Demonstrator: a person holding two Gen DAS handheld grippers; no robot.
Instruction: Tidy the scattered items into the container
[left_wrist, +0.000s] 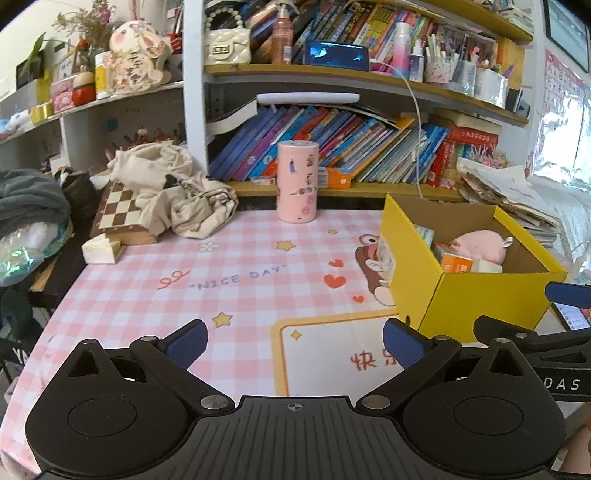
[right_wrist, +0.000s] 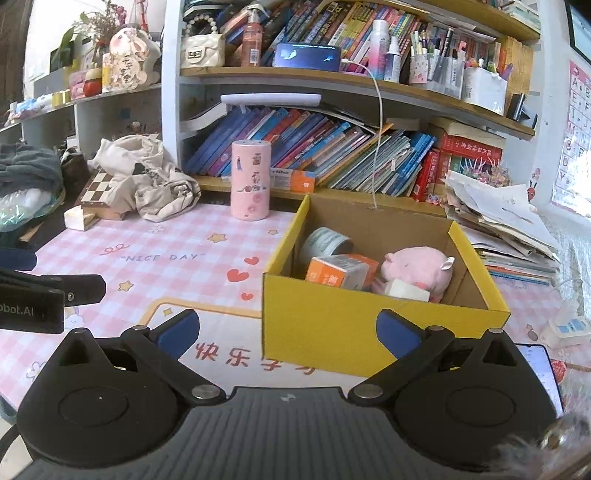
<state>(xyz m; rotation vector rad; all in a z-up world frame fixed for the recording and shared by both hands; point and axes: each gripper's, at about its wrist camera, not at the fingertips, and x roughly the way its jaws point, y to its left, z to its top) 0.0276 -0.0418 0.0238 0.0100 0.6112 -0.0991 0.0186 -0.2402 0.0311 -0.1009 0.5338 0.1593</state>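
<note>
Yellow box sits upright, mouth up, one corner toward right hand-held gripper.

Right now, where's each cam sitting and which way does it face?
Left wrist: on the open left gripper, low over the pink mat, facing the bookshelf; yellow box front-right.
Right wrist: on the open right gripper, facing the yellow box head-on.
Shared: box, pink canister, plush pig; each sees the other gripper.
</note>
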